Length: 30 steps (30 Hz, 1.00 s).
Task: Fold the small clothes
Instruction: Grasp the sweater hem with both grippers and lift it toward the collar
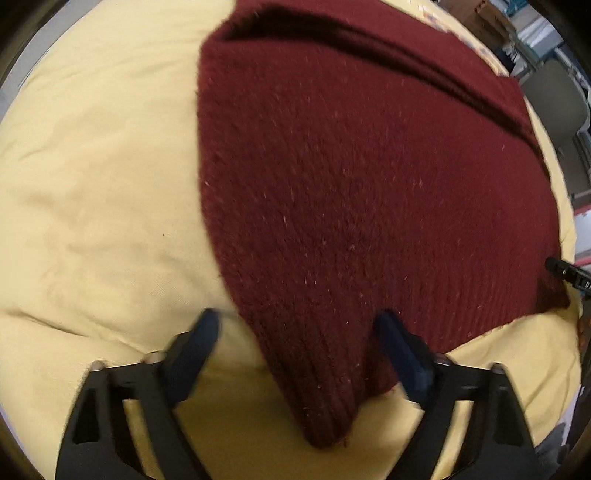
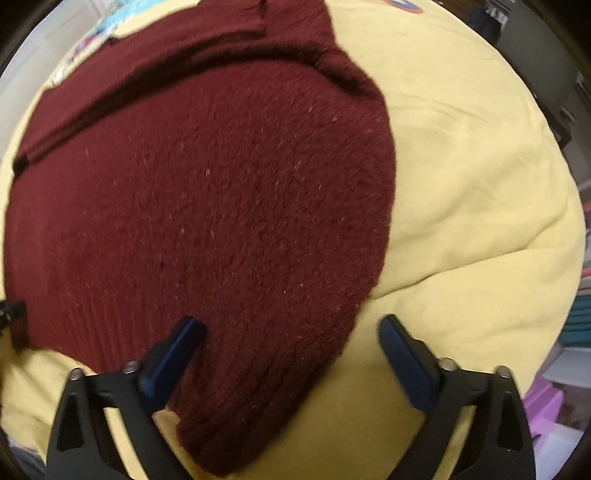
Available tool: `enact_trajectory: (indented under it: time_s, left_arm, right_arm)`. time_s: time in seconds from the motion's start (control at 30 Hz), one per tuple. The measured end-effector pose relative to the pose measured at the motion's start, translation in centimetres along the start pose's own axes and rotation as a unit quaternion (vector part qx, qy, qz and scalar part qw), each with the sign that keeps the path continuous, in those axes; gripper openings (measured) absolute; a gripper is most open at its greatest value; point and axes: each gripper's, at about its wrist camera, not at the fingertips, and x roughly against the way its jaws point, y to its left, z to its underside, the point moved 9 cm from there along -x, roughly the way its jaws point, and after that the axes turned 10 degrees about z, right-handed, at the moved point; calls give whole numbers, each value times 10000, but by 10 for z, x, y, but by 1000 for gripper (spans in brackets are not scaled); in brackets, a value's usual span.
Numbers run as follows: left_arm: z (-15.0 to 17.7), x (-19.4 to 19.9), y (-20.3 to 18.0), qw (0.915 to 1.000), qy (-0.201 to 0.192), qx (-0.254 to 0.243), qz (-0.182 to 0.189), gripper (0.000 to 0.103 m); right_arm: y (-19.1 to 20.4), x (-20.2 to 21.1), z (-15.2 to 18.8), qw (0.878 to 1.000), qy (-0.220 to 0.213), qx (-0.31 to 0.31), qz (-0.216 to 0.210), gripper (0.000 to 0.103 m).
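A dark red knitted sweater [image 1: 351, 184] lies flat on a pale yellow sheet [image 1: 92, 166], with a fold across its far part. My left gripper [image 1: 299, 321] points down over the sweater's near left ribbed corner. Its jaws stand apart, with the corner between them; the left finger is over bare sheet. In the right wrist view the same sweater [image 2: 203, 203] fills the left side. My right gripper [image 2: 291, 325] straddles the near right ribbed corner, its left finger on the knit and its right finger over the sheet [image 2: 480, 184]. Neither pair of pads presses the fabric.
The yellow sheet spreads wide on both sides of the sweater, with soft wrinkles. A grey chair [image 1: 554, 96] and shelving stand beyond the sheet's far right edge. Pink and white boxes [image 2: 546, 402] sit low at the right. A colourful print [image 2: 92, 33] marks the sheet's far edge.
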Motion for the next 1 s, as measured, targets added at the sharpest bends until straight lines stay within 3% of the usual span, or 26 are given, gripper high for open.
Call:
enact_trajectory:
  time_s: [0.03, 0.07, 0.1, 0.13, 0.2, 0.4, 0.63, 1.0]
  left_arm:
    - [-2, 0, -2, 10000, 1, -16, 1, 67]
    - [-3, 0, -4, 10000, -9, -34, 37, 58]
    - [-5, 1, -7, 9999, -29, -37, 97, 45]
    - [-5, 2, -7, 9999, -33, -26, 147, 37]
    - [-7, 3, -12, 9990, -10, 56, 435, 10]
    - [-21, 22, -28, 9981, -181, -47, 585, 9]
    - [-69, 64, -48, 9934, -799, -76, 821, 9]
    - [-173, 134, -60, 9811, -1781, -122, 742, 9]
  right_arm:
    - [4, -2, 2, 9999, 81, 64, -7, 72]
    - [8, -3, 3, 9998, 151, 84, -94, 60]
    - [15, -5, 8, 9987, 318, 42, -406, 40]
    - [19, -5, 11, 9972, 414, -9, -616, 25]
    - [23, -3, 11, 9957, 437, -26, -822, 17]
    - [16, 28, -7, 9939, 100, -84, -1092, 12]
    - [4, 77, -52, 9905, -654, -279, -1178, 12]
    - [8, 139, -177, 9745, -1685, -625, -1341, 12]
